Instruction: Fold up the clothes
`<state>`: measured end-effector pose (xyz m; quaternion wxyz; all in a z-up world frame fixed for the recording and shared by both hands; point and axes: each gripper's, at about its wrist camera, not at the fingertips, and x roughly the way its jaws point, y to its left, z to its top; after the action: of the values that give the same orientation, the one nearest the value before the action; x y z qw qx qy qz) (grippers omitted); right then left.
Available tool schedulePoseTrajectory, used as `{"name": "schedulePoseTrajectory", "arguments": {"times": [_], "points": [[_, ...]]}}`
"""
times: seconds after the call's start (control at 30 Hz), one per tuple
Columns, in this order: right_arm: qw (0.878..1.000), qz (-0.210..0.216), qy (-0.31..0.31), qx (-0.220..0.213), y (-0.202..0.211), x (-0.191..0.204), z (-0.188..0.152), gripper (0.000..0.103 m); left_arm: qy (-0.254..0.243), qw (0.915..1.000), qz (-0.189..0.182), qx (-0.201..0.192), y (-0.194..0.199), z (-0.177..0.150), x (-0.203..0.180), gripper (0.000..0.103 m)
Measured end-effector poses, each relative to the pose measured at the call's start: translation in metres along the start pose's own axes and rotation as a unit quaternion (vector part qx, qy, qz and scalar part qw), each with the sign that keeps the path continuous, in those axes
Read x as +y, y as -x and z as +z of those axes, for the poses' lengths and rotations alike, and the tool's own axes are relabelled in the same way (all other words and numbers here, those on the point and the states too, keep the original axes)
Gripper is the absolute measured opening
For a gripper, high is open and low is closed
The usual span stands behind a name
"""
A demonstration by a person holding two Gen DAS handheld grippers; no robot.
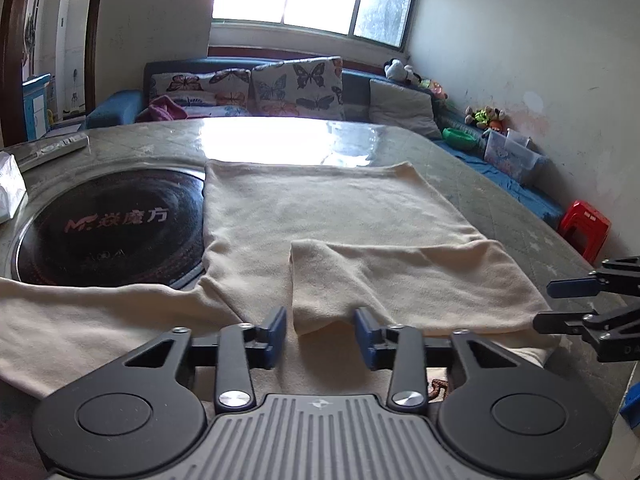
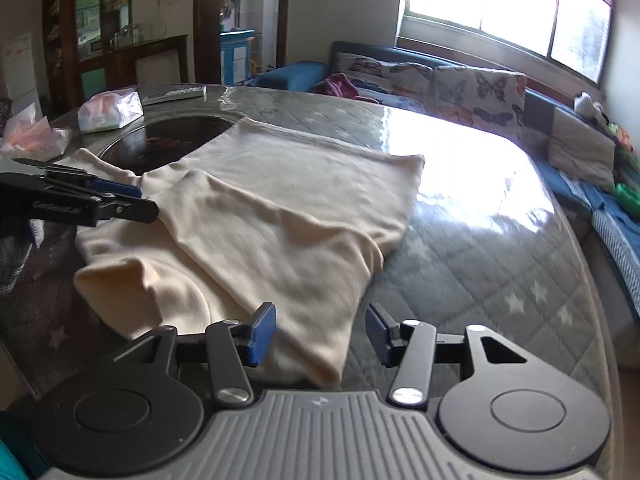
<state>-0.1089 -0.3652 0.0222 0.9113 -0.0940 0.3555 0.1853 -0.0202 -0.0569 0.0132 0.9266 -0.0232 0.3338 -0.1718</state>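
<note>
- On the round, grey quilted table under a glossy clear cover (image 2: 460,264), a cream knit long-sleeved top (image 1: 320,216) lies flat, its straight hem edge at the far side towards the window and its near edge close to the person.
- From the left wrist view the garment's long axis runs from six o'clock to twelve o'clock. One sleeve is already laid across the body from three o'clock, while the other sleeve (image 1: 80,320) trails out unfolded towards nine o'clock, beside the black round cooktop set into the table (image 1: 108,228).
- The left gripper (image 1: 320,332) hangs just over the near edge, its blue pads partly apart on either side of a raised ridge of the folded-in sleeve. The cloth sits between the jaws, but the pads do not look pressed onto it.
- The right gripper (image 2: 322,332) stands about half open over the garment's near right corner, with cloth lying between its jaws, nothing gripped.
- Seen from the right wrist view, the left gripper sits at nine o'clock, so it is plainly the nearer hand to the loose sleeve.
- My judgement: the next fold turns on that sleeve, which would be carried from nine o'clock in across the body.
</note>
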Motion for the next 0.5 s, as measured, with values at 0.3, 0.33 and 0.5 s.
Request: {"name": "schedulePoseTrajectory", "arguments": {"times": [0.3,0.33,0.5], "points": [[1.000,-0.010,-0.006,-0.022,0.000,-0.001,-0.018,0.062,-0.032,0.9991,-0.006,-0.029,0.015,0.033,-0.026,0.008],[1.000,-0.010,-0.006,-0.026,-0.001,0.000,-0.018,0.064,-0.040,0.9984,-0.013,-0.037,0.019,0.042,-0.032,0.008],[0.999,-0.010,-0.018,-0.040,-0.002,0.000,-0.018,0.066,-0.082,0.9922,-0.049,-0.080,0.036,0.090,-0.070,0.008]]}}
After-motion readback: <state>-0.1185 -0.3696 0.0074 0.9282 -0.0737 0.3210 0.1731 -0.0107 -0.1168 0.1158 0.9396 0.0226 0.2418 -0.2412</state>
